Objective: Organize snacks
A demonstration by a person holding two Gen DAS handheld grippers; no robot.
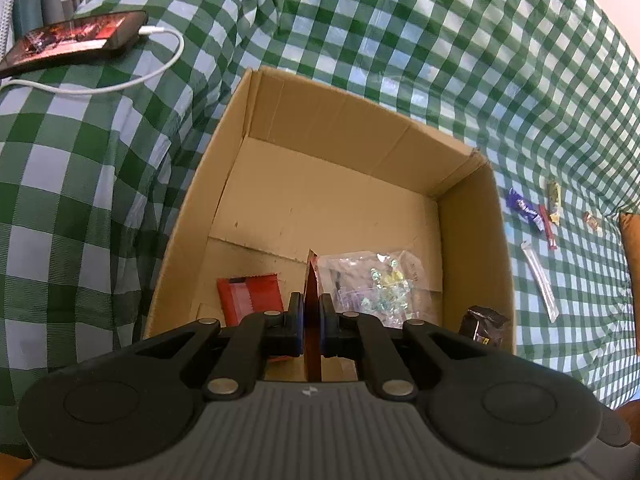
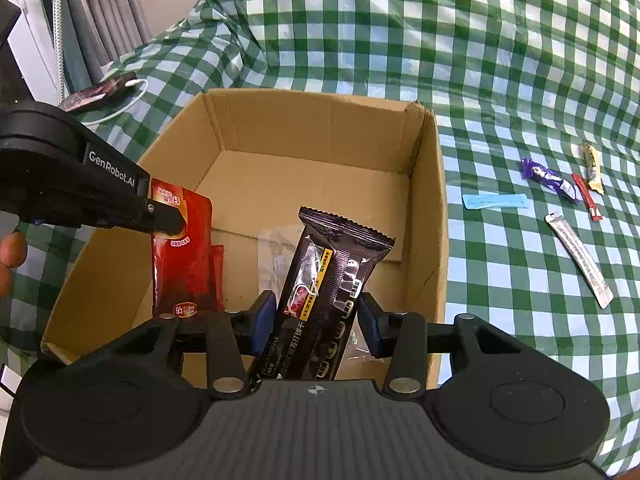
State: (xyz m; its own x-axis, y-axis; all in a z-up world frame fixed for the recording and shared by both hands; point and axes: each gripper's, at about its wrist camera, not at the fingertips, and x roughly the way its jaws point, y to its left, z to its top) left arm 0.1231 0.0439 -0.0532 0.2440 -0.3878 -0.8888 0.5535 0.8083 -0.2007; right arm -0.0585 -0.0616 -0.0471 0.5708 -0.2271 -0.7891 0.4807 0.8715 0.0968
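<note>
- Right wrist view: the right tool is clamped on a black snack pack, pads pressing its two long edges, and holds it just above the open cardboard box.
- The pack's long axis runs straight ahead along the fingers, its crimped end tipped forward and down into the box; a release would likely drop it near the box's front wall.
- It is a glossy black wrapper with a yellow label strip and a clear window showing something red.
- The left tool comes over the box's left wall, closed on a red pouch that hangs long-axis downward inside the box.
- Left wrist view: the left tool shows the pouch only edge-on as a thin red sliver, so its face cannot be read there.
- On the box floor lie a red packet and a clear bag of sweets.
- Right of the box, on the checked counter, small loose snacks wait, nearer the right hand.
</note>
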